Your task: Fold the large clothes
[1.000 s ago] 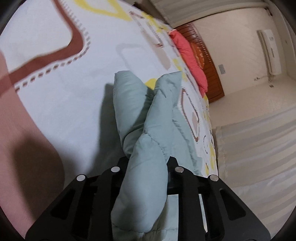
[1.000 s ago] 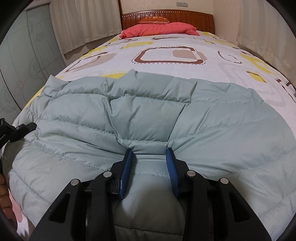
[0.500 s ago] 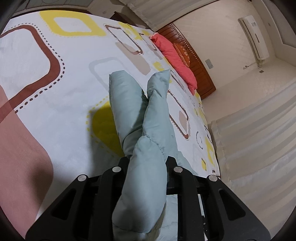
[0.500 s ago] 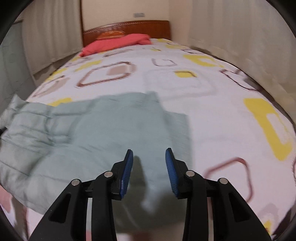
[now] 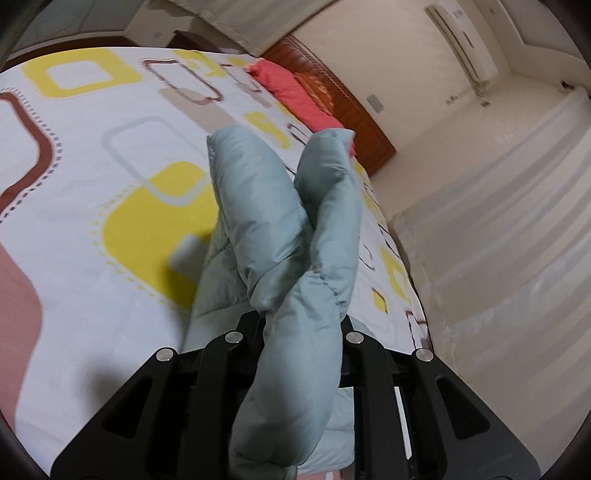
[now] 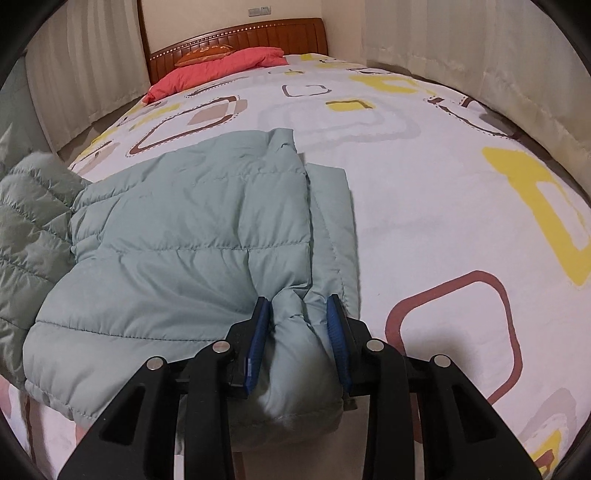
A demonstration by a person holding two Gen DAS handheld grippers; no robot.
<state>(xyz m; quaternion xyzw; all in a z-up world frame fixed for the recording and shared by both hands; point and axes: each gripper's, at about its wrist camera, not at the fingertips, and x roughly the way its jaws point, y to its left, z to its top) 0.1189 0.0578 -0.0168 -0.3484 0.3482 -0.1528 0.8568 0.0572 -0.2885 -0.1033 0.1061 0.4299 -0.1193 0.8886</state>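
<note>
A pale green quilted jacket [image 6: 184, 229] lies spread over the near left part of the bed [image 6: 424, 221]. My right gripper [image 6: 297, 314] is shut on a puffy fold at the jacket's right near corner, the fabric bulging between its blue pads [image 6: 258, 325]. The jacket's left side [image 6: 29, 221] is raised and bunched. In the left wrist view my left gripper [image 5: 301, 317] is shut on a thick doubled fold of the jacket [image 5: 280, 221], held up above the patterned sheet [image 5: 92, 166]. The fabric hides its pads.
The bed has a white sheet with yellow and brown squares, a red pillow [image 6: 221, 66] and a wooden headboard [image 6: 258, 33] at the far end. Curtains [image 6: 480, 55] hang along the bed's right side. An air conditioner [image 5: 458, 40] is on the wall.
My right gripper left the middle of the hem, swept right with nothing between its pads, and now grips the jacket's right corner. My left gripper rose and rolled with its fold.
</note>
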